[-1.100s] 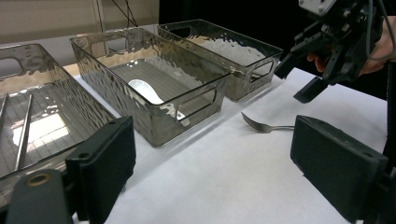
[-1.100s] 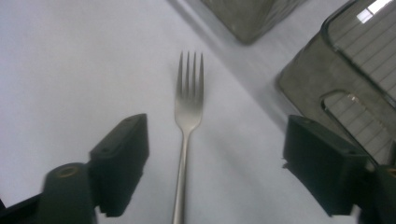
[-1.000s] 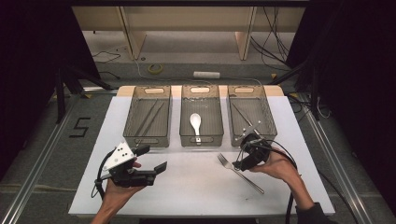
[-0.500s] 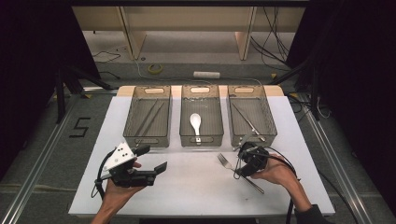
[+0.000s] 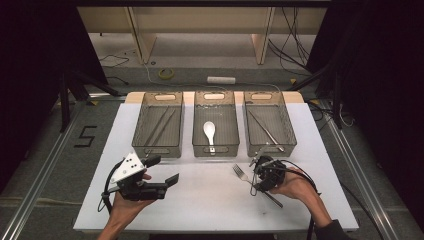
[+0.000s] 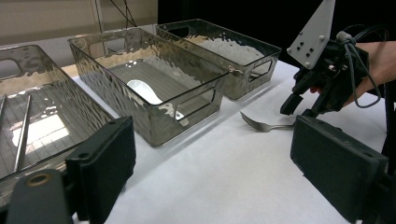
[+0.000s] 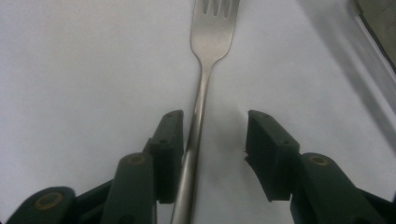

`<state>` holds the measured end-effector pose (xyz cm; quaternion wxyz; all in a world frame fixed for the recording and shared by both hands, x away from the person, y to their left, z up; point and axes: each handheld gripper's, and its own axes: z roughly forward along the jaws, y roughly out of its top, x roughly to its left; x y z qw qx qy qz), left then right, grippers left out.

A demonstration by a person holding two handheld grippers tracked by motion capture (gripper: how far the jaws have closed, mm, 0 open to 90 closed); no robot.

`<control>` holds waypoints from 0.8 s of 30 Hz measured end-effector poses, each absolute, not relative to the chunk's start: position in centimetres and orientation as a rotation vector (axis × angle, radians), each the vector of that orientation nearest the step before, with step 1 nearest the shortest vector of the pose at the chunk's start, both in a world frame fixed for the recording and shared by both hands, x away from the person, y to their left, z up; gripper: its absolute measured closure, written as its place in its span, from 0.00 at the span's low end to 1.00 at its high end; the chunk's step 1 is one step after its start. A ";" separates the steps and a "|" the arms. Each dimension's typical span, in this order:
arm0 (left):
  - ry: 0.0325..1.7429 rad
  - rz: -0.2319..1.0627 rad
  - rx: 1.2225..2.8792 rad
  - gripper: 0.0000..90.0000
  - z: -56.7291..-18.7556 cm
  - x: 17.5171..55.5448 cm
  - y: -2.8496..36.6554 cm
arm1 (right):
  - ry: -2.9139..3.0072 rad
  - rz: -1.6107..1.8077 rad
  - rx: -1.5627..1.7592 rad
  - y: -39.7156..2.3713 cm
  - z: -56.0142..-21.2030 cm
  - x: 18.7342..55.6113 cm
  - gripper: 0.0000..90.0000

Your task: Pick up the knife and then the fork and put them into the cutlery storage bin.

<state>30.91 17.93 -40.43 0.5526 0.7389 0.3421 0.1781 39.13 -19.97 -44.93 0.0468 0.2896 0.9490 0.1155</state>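
The fork (image 7: 201, 93) lies flat on the white surface (image 5: 200, 200), just before the right-hand bin (image 5: 270, 125). The right tongs (image 7: 212, 135) stand apart around its handle and have just been closing. One pad touches it, so the fork could slide or tip away. The left tongs (image 6: 224, 158) are wide apart.

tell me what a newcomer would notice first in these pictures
Most striking is the row of three clear bins across the far half of the white table, the middle one holding a white spoon. Next comes the metal fork lying on the table near the right bin, with the right gripper lowered over its handle; its fingers have just been closing, one beside the handle, the other apart. The left gripper hovers open at the near left.
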 end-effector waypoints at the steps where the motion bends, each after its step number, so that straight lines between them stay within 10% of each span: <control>1: 0.808 0.421 1.747 0.15 -40.4 30.9 17.9 | 2.897 0.351 0.878 -20.0 -45.0 39.1 0.65; 24: 0.807 0.420 1.749 0.15 -40.4 30.9 17.9 | 2.946 0.308 0.830 -19.7 -45.5 39.0 0.79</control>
